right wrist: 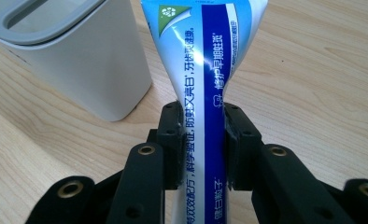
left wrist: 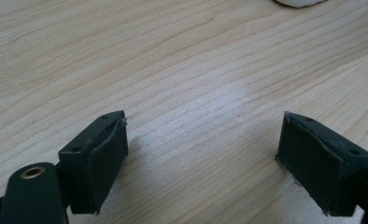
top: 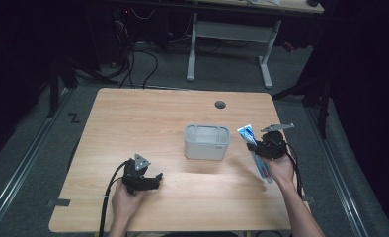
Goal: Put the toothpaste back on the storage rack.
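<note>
Beside the white bin, right gripper jaws clamping toothpaste tube, left gripper jaws spread

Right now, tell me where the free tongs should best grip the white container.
Probably the white container by one rim wall, with the open left tongs coming down from above: its top is open, it stands upright, and its body looks too wide for a side grip.

Glossy plastic toothpaste tube, matt grey plastic bin, smooth pale wood-grain table
</note>
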`<move>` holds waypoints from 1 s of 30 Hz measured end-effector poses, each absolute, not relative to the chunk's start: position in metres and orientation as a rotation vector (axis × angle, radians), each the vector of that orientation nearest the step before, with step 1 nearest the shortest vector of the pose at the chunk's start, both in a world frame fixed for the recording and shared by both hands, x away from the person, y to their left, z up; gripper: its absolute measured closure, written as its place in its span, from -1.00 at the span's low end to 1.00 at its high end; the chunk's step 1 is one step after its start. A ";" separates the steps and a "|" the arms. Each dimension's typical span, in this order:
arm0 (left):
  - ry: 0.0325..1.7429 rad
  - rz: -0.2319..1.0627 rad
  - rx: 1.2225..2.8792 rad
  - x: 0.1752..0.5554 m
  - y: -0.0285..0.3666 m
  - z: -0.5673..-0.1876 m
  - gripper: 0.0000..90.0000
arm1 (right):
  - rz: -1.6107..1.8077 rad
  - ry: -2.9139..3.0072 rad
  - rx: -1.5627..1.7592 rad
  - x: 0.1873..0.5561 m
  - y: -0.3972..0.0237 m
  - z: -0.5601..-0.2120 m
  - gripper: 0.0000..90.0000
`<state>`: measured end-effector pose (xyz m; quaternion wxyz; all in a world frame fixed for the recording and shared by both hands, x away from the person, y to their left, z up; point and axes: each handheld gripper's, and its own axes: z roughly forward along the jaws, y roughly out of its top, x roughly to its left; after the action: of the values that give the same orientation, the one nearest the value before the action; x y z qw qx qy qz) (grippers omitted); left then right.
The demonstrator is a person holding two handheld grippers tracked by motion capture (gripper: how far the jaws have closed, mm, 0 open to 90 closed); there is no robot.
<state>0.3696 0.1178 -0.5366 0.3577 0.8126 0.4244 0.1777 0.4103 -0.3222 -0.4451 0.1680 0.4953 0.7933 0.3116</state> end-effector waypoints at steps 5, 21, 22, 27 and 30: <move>1.095 0.459 2.097 0.370 0.118 -0.537 -0.63 | 0.903 2.256 1.407 0.409 -0.322 -0.443 0.59; 1.096 0.459 2.097 0.370 0.118 -0.537 -0.63 | 0.959 2.257 1.376 0.401 -0.319 -0.434 0.59; 1.096 0.459 2.097 0.370 0.118 -0.537 -0.63 | 0.959 2.257 1.376 0.401 -0.319 -0.434 0.59; 1.096 0.458 2.096 0.370 0.118 -0.537 -0.64 | 0.981 2.258 1.365 0.399 -0.318 -0.431 0.59; 1.096 0.458 2.097 0.370 0.118 -0.537 -0.63 | 1.004 2.257 1.345 0.398 -0.317 -0.427 0.59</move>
<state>0.3695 0.1177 -0.5366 0.3578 0.8125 0.4247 0.1776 0.3978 -0.3167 -0.4270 0.1634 0.4718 0.7916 0.3521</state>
